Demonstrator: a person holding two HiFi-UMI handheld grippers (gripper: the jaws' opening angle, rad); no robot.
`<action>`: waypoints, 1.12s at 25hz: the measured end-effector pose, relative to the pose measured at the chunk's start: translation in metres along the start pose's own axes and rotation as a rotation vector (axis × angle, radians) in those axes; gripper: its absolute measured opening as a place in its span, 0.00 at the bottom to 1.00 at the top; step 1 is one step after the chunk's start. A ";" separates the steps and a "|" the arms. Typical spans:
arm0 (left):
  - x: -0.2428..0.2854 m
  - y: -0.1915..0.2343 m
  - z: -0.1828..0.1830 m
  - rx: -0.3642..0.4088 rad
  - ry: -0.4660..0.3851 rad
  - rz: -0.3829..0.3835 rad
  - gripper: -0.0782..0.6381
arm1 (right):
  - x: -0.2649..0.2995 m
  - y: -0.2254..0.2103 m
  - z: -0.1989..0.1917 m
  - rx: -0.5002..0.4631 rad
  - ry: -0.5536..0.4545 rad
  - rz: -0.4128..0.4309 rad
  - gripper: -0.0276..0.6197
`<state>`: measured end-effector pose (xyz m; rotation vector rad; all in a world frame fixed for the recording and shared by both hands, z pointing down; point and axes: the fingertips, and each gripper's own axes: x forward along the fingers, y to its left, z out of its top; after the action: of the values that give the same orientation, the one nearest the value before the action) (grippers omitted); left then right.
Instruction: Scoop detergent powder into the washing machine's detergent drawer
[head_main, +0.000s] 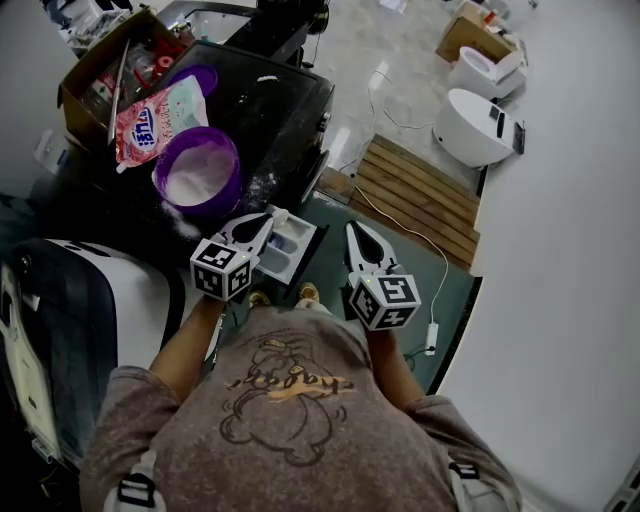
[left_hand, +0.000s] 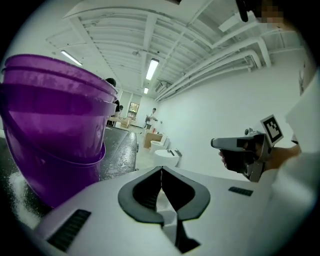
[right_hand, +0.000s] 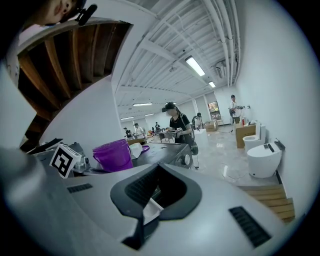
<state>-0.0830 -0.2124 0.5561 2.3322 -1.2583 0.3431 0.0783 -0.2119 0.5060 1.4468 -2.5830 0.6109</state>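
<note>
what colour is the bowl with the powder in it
Purple. The bowl shows best in the head view.

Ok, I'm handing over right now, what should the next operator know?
Left tool: shut, empty, tip at the open detergent drawer.
Right tool: shut, empty, just right of the drawer.
Purple bowl of white powder sits on the washer top, detergent bag behind it.
Done: drawer out, powder in bowl.
Left: the scooping. No scoop is held, and powder in the drawer can't be confirmed.
</note>
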 end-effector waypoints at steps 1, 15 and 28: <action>0.001 0.000 -0.001 0.018 0.005 0.005 0.14 | 0.000 0.000 -0.001 0.001 0.002 -0.001 0.04; 0.013 -0.007 -0.014 0.261 0.053 0.055 0.14 | -0.007 -0.007 -0.008 0.015 0.014 -0.020 0.04; 0.020 -0.017 -0.026 0.577 0.103 0.106 0.14 | -0.007 -0.011 -0.011 0.021 0.017 -0.012 0.04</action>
<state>-0.0580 -0.2059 0.5822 2.6658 -1.3681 0.9594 0.0904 -0.2075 0.5169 1.4555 -2.5610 0.6479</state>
